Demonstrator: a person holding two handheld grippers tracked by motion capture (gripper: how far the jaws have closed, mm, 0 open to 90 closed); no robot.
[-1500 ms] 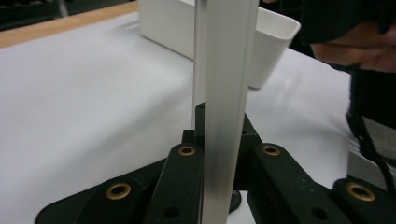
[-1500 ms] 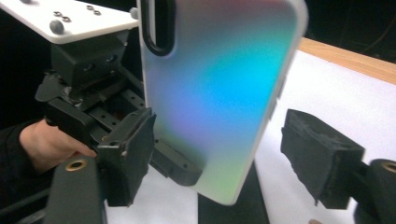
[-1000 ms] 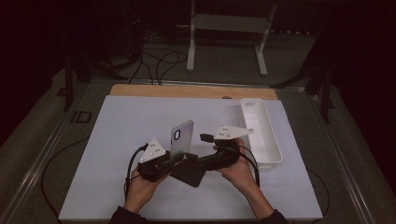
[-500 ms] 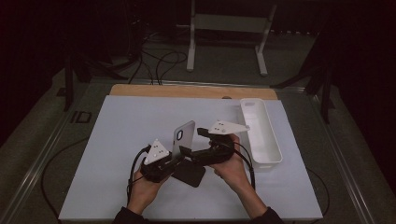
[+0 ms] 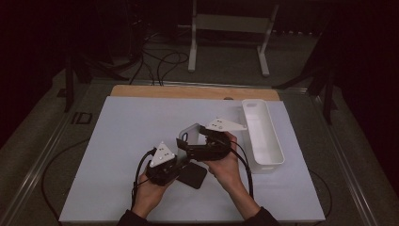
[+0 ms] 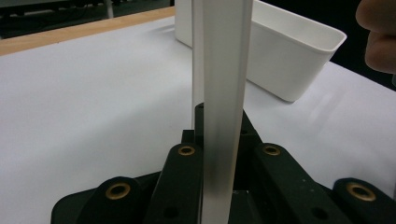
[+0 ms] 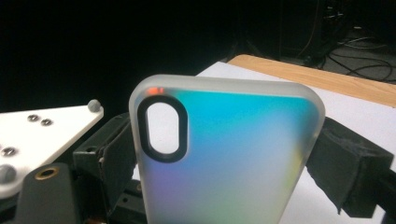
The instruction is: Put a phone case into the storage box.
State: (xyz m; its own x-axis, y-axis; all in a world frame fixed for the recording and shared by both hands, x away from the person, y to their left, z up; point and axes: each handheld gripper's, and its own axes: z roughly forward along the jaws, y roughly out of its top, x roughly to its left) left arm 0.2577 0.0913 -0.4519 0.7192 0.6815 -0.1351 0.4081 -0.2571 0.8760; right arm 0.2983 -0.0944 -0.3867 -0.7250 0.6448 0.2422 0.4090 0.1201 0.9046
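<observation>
High view: dim room, dark floor, loose cables (image 5: 160, 66) and a white stand (image 5: 230, 28) behind the bench (image 5: 117, 141). Bench top covered by a white sheet, bare wood strip (image 5: 188, 91) at the far edge. White bin (image 5: 263, 136) at the sheet's right side, long axis running away from the person. Black flat slab (image 5: 194, 175) lying on the sheet between the hands.

Phone case (image 5: 190, 134) stood upright above mid-sheet, off the surface, just left of the bin. Left hand-held gripper (image 5: 176, 162) pinched on the case's lower edge. Left gripper view: case (image 6: 219, 93) seen edge-on, clamped between the black jaws, bin (image 6: 280, 56) beyond it.

Right hand-held gripper (image 5: 188, 146) at the case, jaws spread wide, just been closing a little. Right gripper view: frosted iridescent case (image 7: 224, 154) with oval camera cutout between the pads (image 7: 345, 172); could not tell whether they pressed on its sides. Left gripper's grey plate (image 7: 42, 130) at the left there.
</observation>
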